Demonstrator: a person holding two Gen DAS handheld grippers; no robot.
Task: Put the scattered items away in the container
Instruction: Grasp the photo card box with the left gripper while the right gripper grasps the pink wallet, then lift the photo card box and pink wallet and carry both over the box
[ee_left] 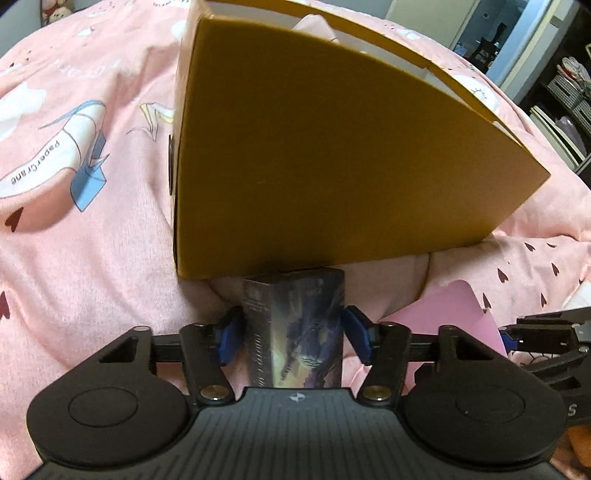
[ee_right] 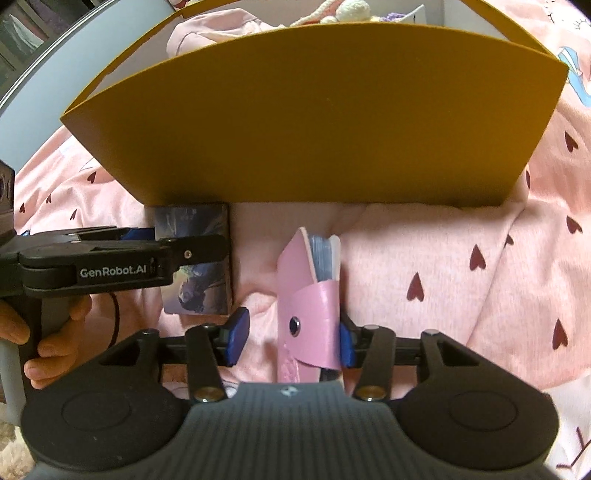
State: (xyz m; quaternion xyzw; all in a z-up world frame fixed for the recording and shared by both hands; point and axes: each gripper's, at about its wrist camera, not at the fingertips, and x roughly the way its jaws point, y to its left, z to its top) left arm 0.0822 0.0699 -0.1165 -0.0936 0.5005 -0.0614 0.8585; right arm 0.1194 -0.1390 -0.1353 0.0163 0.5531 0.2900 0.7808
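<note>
A yellow cardboard box (ee_left: 332, 147) (ee_right: 314, 129) stands open-topped on pink bedding. Against its near wall stands a small dark card box with printed artwork (ee_left: 295, 332) (ee_right: 199, 291). My left gripper (ee_left: 293, 336) straddles it, and both blue pads press its sides. To the right, a pink snap-strap wallet (ee_right: 310, 306) (ee_left: 450, 314) stands on edge between the pads of my right gripper (ee_right: 291, 341). The right pad touches the wallet; the left pad stands clear of it. Seen from the right wrist, the left gripper's fingers (ee_right: 195, 253) reach in from the left.
Pink bedding with dark hearts (ee_right: 443, 266) lies all around, rumpled in front of the box. Pink cloth (ee_right: 214, 29) and a knitted toy (ee_right: 347, 7) show inside it. A hand (ee_right: 55, 325) holds the left gripper's handle. Shelves (ee_left: 569, 96) stand beyond the bed.
</note>
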